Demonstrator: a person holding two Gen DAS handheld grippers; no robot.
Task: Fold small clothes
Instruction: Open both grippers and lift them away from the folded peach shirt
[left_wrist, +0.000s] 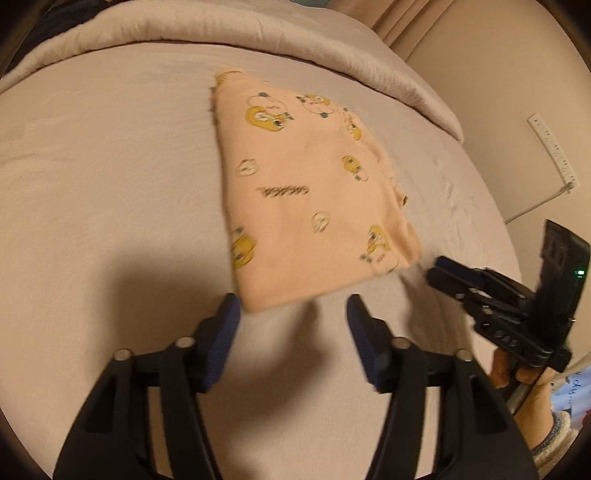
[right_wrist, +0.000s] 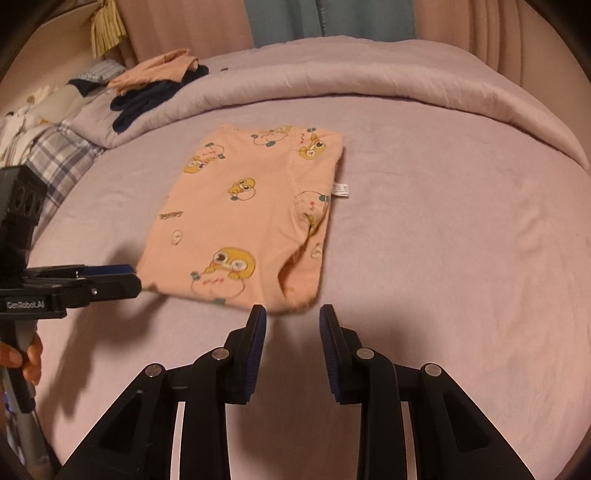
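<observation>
A small peach garment (left_wrist: 306, 188) printed with yellow cartoon ducks lies folded flat on the bed; it also shows in the right wrist view (right_wrist: 243, 218) with a white label at its right edge. My left gripper (left_wrist: 293, 314) is open and empty, just short of the garment's near edge. It also shows in the right wrist view (right_wrist: 127, 277) at the garment's left corner. My right gripper (right_wrist: 293, 314) is open and empty just in front of the garment's near edge. It also shows in the left wrist view (left_wrist: 437, 271) beside the garment's right corner.
The bed sheet (right_wrist: 443, 240) is pale and smooth. A rolled quilt (right_wrist: 369, 85) runs along the far side. A pile of other clothes (right_wrist: 147, 81) lies at the far left. A wall power strip (left_wrist: 554, 151) is at the right.
</observation>
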